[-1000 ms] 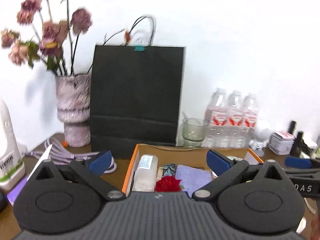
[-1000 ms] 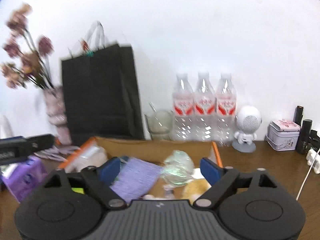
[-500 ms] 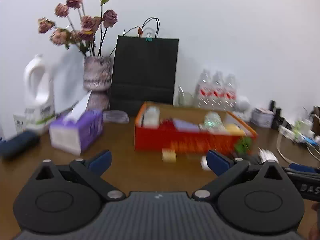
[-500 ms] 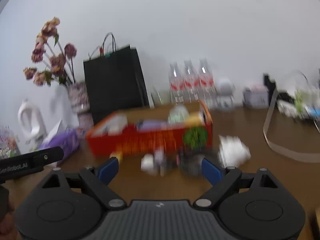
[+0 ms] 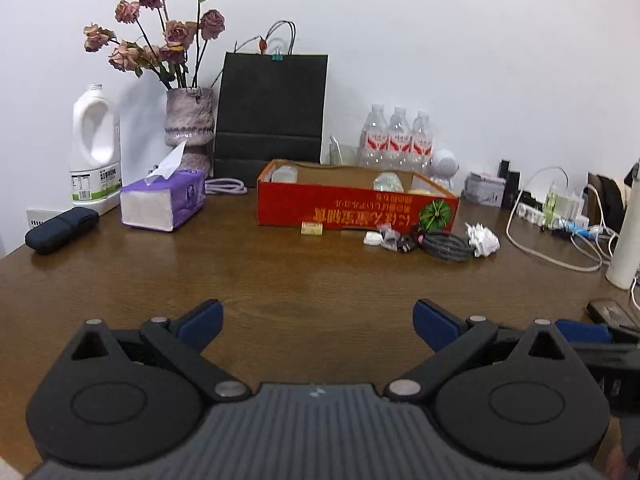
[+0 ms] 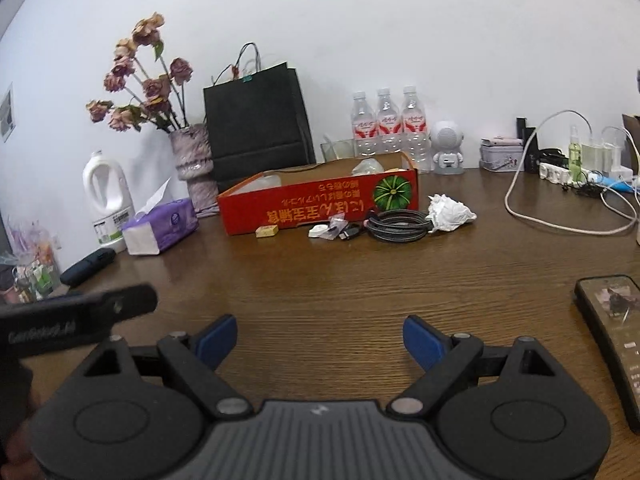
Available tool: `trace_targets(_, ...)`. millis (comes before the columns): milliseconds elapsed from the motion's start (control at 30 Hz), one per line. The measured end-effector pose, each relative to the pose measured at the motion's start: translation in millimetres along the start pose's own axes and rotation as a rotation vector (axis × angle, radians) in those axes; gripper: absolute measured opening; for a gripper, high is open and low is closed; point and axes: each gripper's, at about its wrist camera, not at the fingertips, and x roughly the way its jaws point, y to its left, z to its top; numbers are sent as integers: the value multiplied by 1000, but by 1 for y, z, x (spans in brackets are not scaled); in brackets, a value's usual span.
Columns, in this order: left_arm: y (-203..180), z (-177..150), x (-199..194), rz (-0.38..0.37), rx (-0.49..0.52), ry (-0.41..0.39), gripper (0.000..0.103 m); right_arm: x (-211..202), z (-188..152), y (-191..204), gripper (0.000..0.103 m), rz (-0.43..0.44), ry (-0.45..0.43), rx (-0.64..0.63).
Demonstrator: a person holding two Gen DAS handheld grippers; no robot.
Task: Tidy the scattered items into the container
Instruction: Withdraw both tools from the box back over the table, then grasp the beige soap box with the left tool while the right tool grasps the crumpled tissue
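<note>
Only the right wrist view shows the dark phone (image 6: 610, 332) lying flat at the table's (image 6: 360, 280) right edge, and the bar of the left gripper crossing its lower left corner. The left wrist view alone takes in the white bottle (image 5: 626, 236) standing at far right, and a blue pad of the right gripper poking in at its right edge.

Both views share the red box (image 5: 356, 208) far across the table, open-topped, with pale items inside. Along its near wall lie the scattered things: a small yellow block (image 5: 311, 228), a white cap (image 5: 372, 238), a clear packet with a black plug (image 5: 396, 242), a coiled black cable (image 5: 446, 245) and a crumpled white paper (image 5: 483, 239), the last 2 touching or nearly so.

The left gripper (image 5: 318, 320) has its 2 blue pads spread wide with bare wood between them, nothing held. The right gripper (image 6: 320, 340) is likewise spread wide and empty. Both sit well short of the box and the loose items, which lie straight ahead, slightly right of the left gripper's centre line.
</note>
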Motion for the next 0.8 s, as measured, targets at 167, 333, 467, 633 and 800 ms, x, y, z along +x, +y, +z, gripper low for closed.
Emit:
trace_targets(167,4,-1,6,14,-11,17,103,6,2,-3,88,4,14,0)
trace_targets(333,8,5,29,8,1,53,103,28,19,-18,86,-19,55,-20)
trace_targets(467,8,38,72,-9,47,21,103,64,57,-39,84,-86,43,-35)
trace_targets(633,4,79,165,-41,60,68,80,137,111,-69,75,-198,50,-37)
trace_targets(800,5,93,244,-20,38,129,72,183,133,-111,61,-287,63,99)
